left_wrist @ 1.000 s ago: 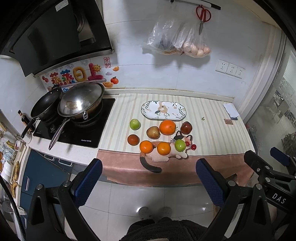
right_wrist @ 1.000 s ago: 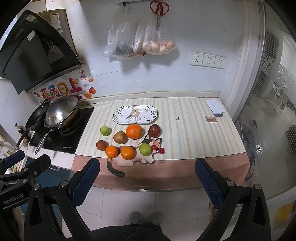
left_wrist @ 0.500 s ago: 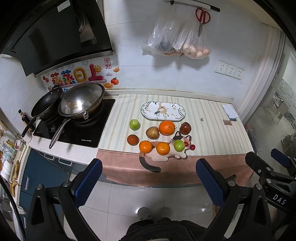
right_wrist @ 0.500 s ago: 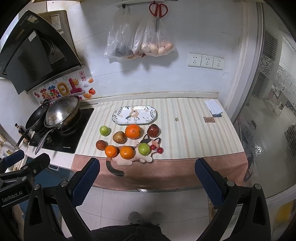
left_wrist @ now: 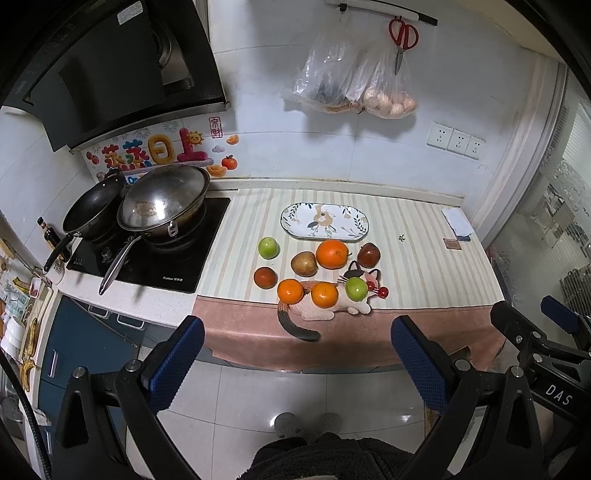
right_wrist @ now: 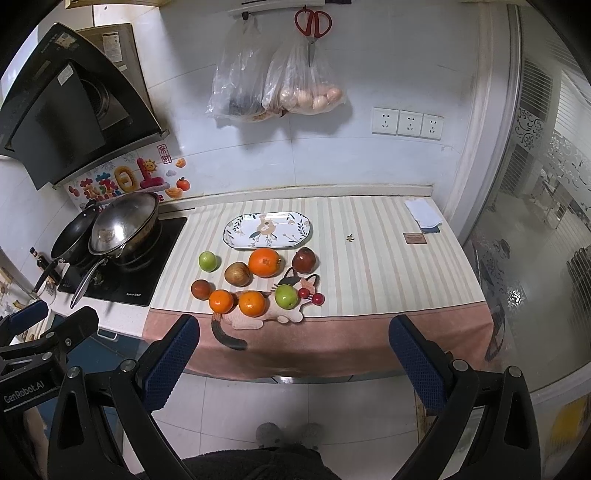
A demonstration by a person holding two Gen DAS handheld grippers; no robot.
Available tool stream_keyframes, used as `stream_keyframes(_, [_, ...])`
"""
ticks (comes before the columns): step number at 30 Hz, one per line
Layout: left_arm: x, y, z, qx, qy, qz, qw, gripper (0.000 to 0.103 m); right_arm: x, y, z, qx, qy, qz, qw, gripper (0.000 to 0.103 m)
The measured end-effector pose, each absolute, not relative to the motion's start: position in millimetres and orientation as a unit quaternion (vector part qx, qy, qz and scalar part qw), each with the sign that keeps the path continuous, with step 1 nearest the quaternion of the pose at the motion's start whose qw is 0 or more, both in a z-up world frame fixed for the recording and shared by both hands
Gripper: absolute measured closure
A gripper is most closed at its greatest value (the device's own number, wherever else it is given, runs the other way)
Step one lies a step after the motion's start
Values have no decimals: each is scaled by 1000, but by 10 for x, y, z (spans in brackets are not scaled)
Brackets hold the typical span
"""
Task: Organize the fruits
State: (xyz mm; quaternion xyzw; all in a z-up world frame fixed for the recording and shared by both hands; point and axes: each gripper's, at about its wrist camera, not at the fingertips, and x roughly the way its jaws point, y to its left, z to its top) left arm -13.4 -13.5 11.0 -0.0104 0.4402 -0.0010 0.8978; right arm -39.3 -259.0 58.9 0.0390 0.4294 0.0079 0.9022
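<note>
Left hand-held gripper: fingers spread wide, holding nothing, poised over the floor in front of the surface.
Right hand-held gripper: fingers likewise spread, holding nothing, well short of the fruit.
Person: dark clothing and slippers visible at the lower edge of both views.

Surface, front edge: pink cloth border hanging over the edge.
Cat-shaped mat: lying at the front edge, tail drooping over the pink border.
Two small oranges: side by side on the mat.
Green apple: on the mat's head end, right of the oranges, with small red cherries just beside it.
Dark red-brown fruit: on the striped cloth, left of the oranges.

Middle row: second green apple at left; brownish pear-like fruit; large orange touching or nearly touching it; dark red apple at right.
Oval patterned plate: behind the fruit, carrying nothing.

Far left: stove with a steel wok and a black pan.
Wall: two plastic bags and red scissors hanging; three sockets.
</note>
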Motion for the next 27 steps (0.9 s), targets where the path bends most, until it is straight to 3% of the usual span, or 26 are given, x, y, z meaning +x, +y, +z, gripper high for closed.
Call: stream_keyframes(27, [-192,-157,157,-9,435,4,901,0,-444,-2638,635,54,430,5,901,0])
